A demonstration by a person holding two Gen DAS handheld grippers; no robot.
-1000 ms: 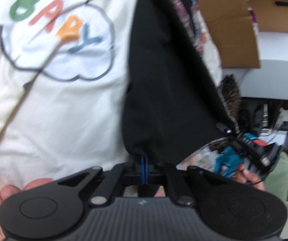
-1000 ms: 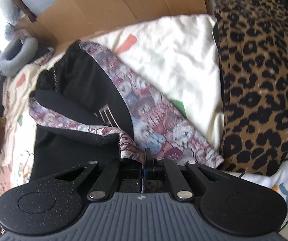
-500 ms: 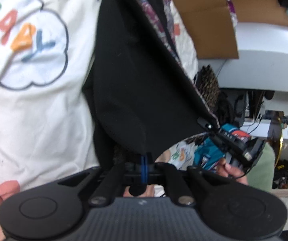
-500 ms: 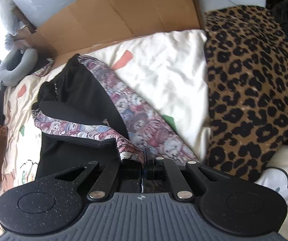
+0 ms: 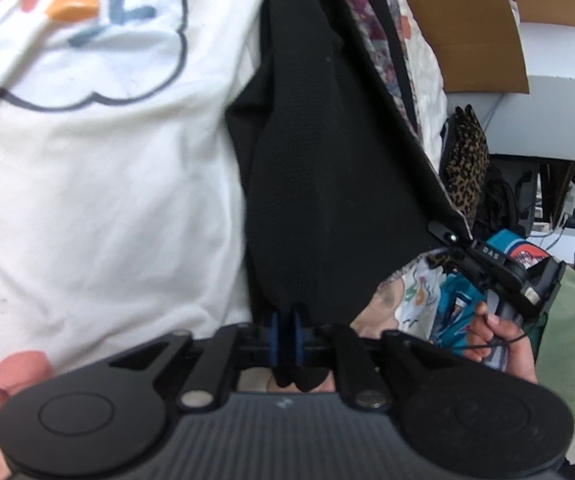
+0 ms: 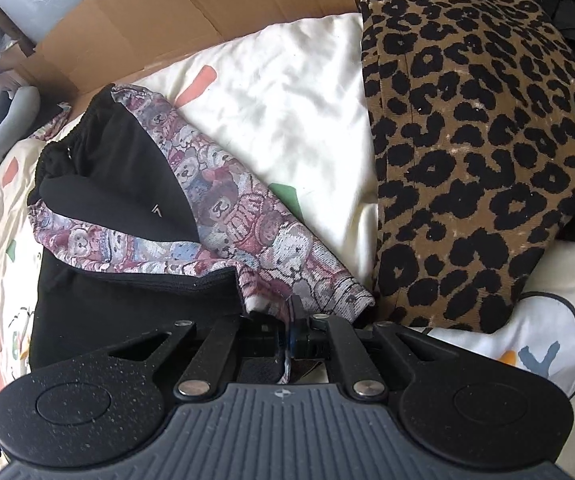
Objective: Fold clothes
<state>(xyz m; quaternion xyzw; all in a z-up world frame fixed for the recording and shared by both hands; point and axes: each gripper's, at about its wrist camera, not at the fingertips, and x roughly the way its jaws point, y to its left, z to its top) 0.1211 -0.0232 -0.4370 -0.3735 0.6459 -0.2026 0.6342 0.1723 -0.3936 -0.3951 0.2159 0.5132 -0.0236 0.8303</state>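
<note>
A black garment (image 5: 327,180) with bear-patterned trim (image 6: 247,232) stretches between my two grippers above a cream bedsheet (image 5: 87,200). My left gripper (image 5: 286,330) has its blue pads slightly apart and opening, with a bunched black corner lying between them and a tail hanging below. My right gripper (image 6: 294,320) pinches the patterned hem and its jaws are starting to open. In the left wrist view the right gripper (image 5: 445,234) grips the garment's far corner, with a person's hand (image 5: 499,332) behind it. In the right wrist view the black panel (image 6: 127,300) lies folded on the sheet.
A leopard-print cloth (image 6: 467,160) lies right of the garment, its edge touching the hem. Brown cardboard (image 6: 167,12) stands behind the bed and a grey neck pillow (image 6: 3,120) lies at the far left. The sheet bears a cloud print with coloured letters (image 5: 99,20).
Both grippers have sunk toward the bed with the garment. The left gripper's pads, pressed together before, now show a gap. The cloud print has slid up and left in the left wrist view.
</note>
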